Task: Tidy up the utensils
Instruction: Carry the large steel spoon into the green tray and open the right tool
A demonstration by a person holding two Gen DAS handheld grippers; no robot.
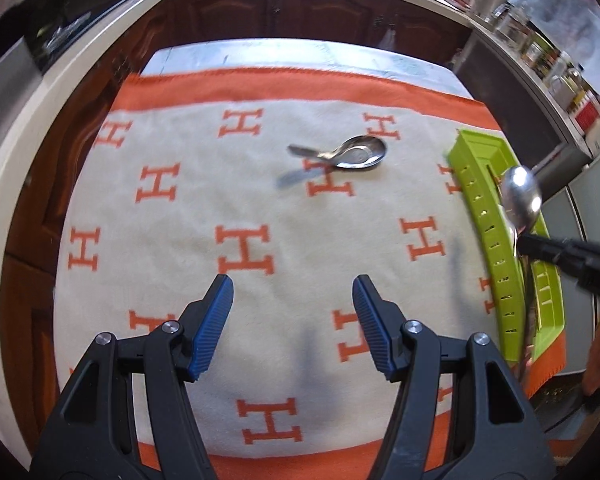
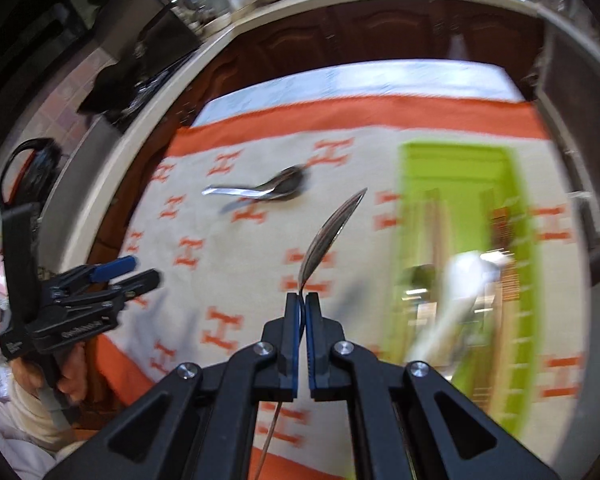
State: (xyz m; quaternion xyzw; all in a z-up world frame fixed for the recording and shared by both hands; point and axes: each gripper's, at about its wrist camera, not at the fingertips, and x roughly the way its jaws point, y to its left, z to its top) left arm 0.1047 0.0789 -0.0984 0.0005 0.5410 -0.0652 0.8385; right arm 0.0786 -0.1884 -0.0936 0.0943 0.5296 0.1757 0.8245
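On an orange-and-cream cloth (image 1: 260,208), the left gripper (image 1: 293,328) hovers with jaws wide apart, holding nothing. Further back lies a short steel soup spoon (image 1: 348,154). To the right, the right gripper (image 2: 302,300) clamps a long spoon (image 2: 332,232) by its neck, beside a green utensil tray (image 1: 484,208).
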